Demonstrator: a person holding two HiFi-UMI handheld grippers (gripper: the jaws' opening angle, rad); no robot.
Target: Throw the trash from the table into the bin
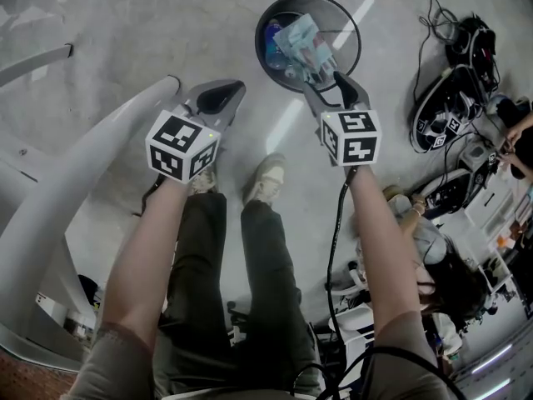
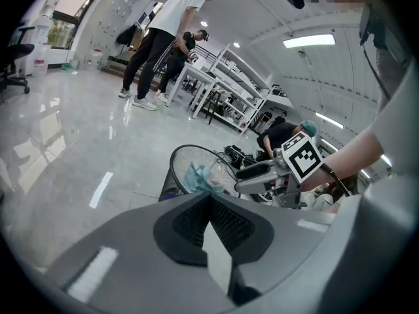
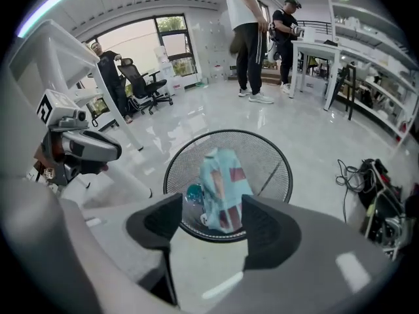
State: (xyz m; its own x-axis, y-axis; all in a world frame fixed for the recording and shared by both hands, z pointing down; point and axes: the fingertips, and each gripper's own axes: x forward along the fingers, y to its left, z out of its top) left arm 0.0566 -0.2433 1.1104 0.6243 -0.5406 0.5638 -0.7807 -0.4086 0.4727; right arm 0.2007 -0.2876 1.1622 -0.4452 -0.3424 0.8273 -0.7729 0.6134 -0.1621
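A black mesh bin stands on the grey floor ahead of my feet. A light-blue crumpled wrapper hangs over its mouth, with a blue bottle lying inside. My right gripper is at the bin's near rim. In the right gripper view its jaws stand wide apart, with the wrapper in the gap over the bin and the pads not pressing on it. My left gripper is left of the bin, shut and empty. Past its jaws are the bin and wrapper.
A white table frame curves along the left. Cables and equipment lie on the floor to the right, next to a crouching person. My shoes are just short of the bin. People stand by shelving further off.
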